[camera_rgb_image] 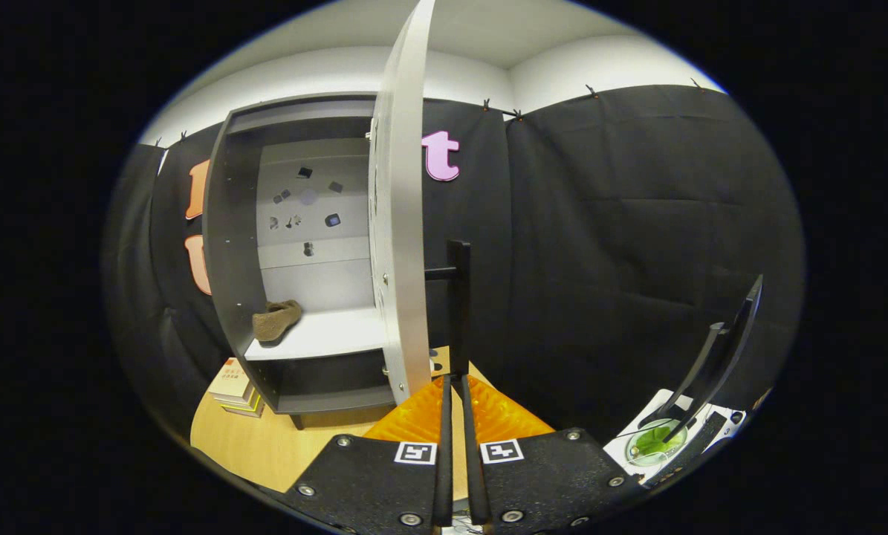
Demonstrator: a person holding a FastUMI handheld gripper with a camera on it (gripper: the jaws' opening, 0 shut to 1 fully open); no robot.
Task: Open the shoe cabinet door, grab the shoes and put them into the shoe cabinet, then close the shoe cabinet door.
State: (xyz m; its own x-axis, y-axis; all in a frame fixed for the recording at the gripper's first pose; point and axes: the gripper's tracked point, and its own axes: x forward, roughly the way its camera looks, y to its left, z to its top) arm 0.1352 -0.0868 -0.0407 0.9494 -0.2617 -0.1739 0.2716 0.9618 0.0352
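Nearest the camera, the gripper (458, 386) has its fingers clenched on the dark handle (458, 297) of the cabinet door (400, 223), one finger on each side of the thin upright bar. That door stands swung out edge-on just left of the handle, and the shoe cabinet (295, 245) beyond it to the left is open, with a brown shoe (275, 319) already lying on its pale shelf. Opening and loading look done as far as I can judge, so closing the door is what remains.
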